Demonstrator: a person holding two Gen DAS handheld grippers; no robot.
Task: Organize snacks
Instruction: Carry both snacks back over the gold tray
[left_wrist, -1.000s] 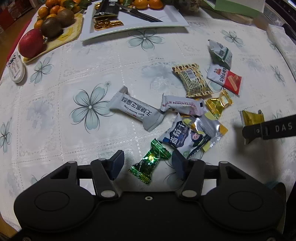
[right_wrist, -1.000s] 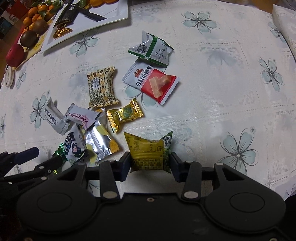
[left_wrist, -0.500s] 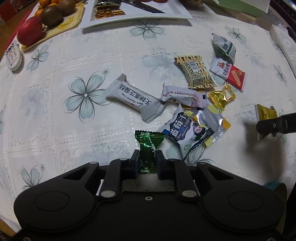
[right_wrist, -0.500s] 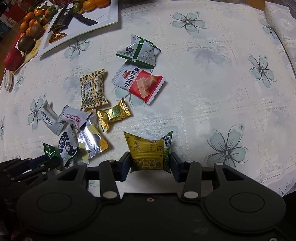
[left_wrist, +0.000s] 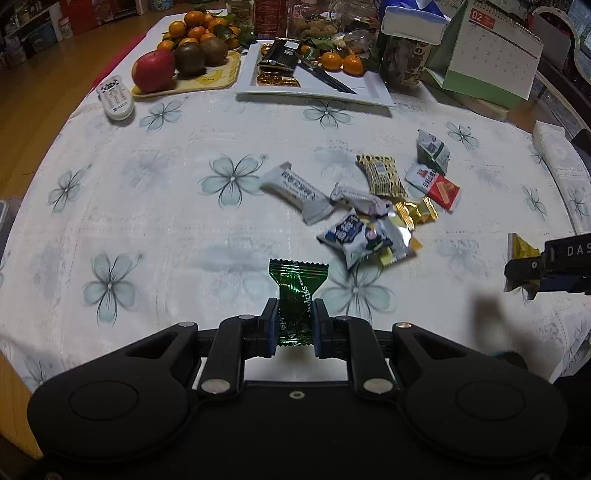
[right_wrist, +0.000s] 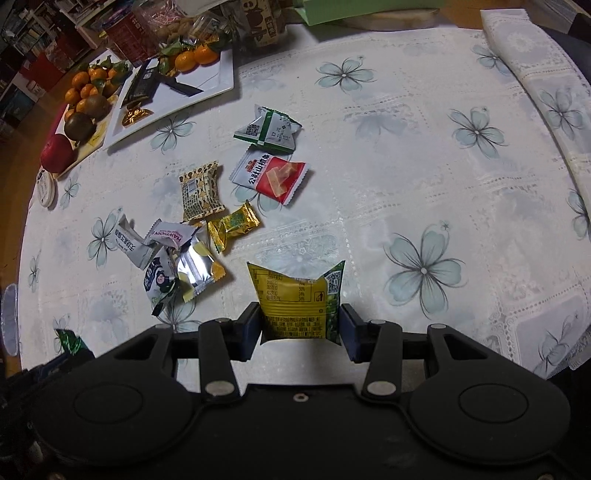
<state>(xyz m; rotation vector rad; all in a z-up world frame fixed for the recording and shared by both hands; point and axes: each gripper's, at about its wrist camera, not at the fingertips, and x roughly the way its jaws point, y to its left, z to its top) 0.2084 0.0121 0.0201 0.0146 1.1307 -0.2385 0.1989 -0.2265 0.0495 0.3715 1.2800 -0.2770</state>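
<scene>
My left gripper (left_wrist: 294, 325) is shut on a green foil candy (left_wrist: 297, 291) and holds it above the tablecloth. My right gripper (right_wrist: 301, 323) is shut on a yellow-green snack packet (right_wrist: 297, 299), also lifted; it shows at the right edge of the left wrist view (left_wrist: 521, 251). Several loose snacks lie in a cluster on the cloth: a grey bar (left_wrist: 295, 192), a blue-white packet (left_wrist: 351, 234), a gold candy (right_wrist: 232, 223), a patterned packet (right_wrist: 201, 192), a red-white packet (right_wrist: 271, 173) and a green-white packet (right_wrist: 267, 129).
A white rectangular plate (left_wrist: 369, 92) with a dark bar, gold coins and a knife stands at the back. A yellow tray (left_wrist: 221, 77) holds an apple, kiwis and oranges. A white remote (left_wrist: 114, 98) lies at the left. A calendar (left_wrist: 491, 51) and a jar stand at back right.
My left gripper closed on the green candy and lifted it up and back from the pile. My right gripper rose with the yellow-green packet held throughout.
</scene>
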